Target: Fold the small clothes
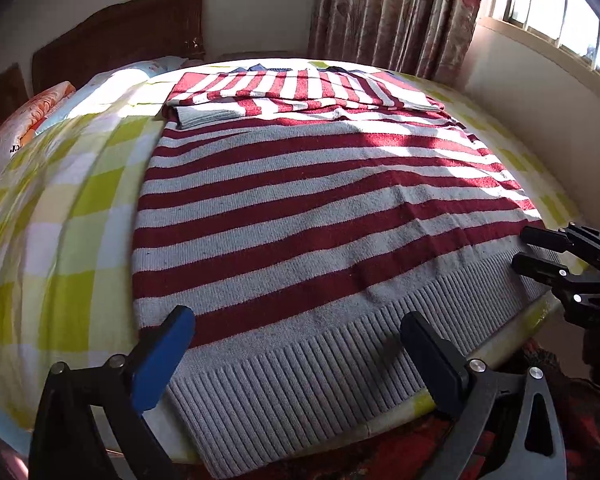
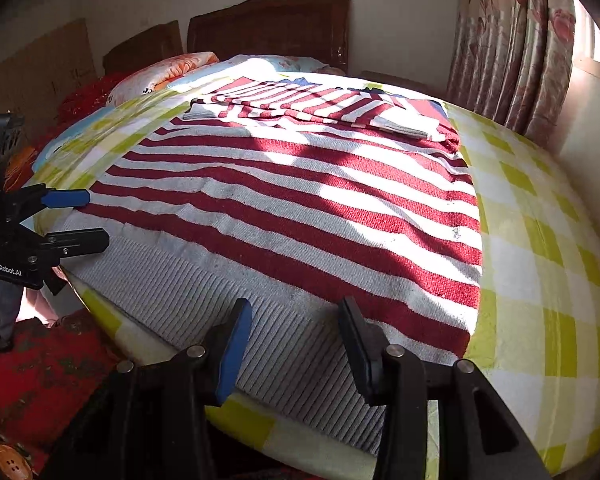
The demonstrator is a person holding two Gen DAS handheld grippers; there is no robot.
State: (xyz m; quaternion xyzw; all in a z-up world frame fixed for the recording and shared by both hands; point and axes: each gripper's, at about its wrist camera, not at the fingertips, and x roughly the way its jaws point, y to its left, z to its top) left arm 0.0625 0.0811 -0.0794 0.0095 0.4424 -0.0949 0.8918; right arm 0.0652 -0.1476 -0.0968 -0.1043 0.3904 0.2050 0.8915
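Grey ribbed hem (image 1: 300, 376) of the striped sweater (image 1: 320, 208) runs along the near edge of the bed (image 1: 40, 240), filling the lower middle of both wrist views. Left gripper (image 1: 296, 344) hangs over the hem at bottom centre of its view, jaws spread wide, nothing between them, pads clear of the knit. Right gripper (image 2: 296, 344) sits likewise over the hem toward the sweater's right corner, jaws parted, not pinching cloth; it also shows at the right edge of the left view.

Sweater lies flat, red and grey stripes across the green-checked sheet (image 2: 540, 260), with both sleeves (image 1: 300, 92) already folded across the far part, upper middle of frame. Pillows (image 2: 168, 68) and headboard (image 2: 268, 28) beyond, curtain (image 1: 400, 12) upper right.

Judgement: next is likely taking the hem to fold it up toward the sleeves. To do that well, pinch both layers at the two hem corners, level with each other, lift together, and carry evenly so the stripes stay parallel and the sleeves are not dragged.
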